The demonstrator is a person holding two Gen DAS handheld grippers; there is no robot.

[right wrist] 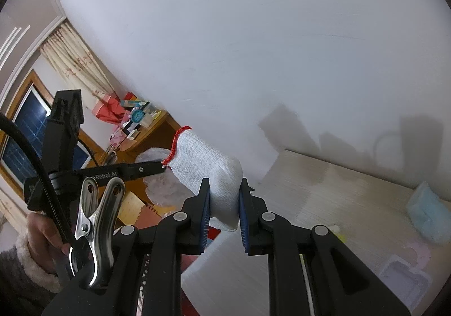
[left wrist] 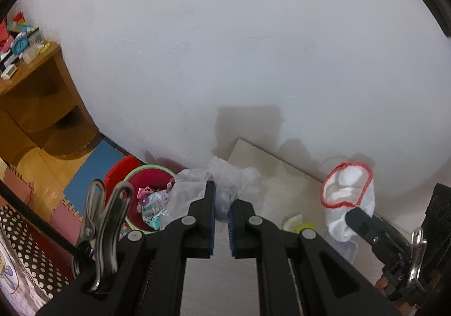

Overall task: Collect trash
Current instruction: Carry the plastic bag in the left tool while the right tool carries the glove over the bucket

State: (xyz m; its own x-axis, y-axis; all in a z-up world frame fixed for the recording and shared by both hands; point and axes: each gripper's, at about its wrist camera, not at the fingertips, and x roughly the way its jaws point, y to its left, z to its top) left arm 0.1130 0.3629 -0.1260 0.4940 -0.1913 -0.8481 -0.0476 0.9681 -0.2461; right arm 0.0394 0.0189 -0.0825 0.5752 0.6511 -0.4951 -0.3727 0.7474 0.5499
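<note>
Left gripper (left wrist: 222,203): nearly closed, its blue pads nipping a crumpled white tissue (left wrist: 225,177) at the near-left edge of the pale table (left wrist: 282,175).
Right gripper (right wrist: 224,197): narrow, clamped on the closed end of a white knit glove (right wrist: 208,172).
Glove look: ribbed white weave, red-stitched cuff (left wrist: 346,184) standing open and hollow.
Glove axis: long axis runs from the pads up and to the left, cuff end farthest from the pads.
Bin (left wrist: 146,197): red with a green rim, on the floor left of the table, wrappers and a crushed bottle inside.
Hidden: tissue's lower part is behind the fingers; the glove's finger end is pinched out of sight.
Hard to make out: blurred blue, pink and yellow items (right wrist: 425,214) on the table's right.
</note>
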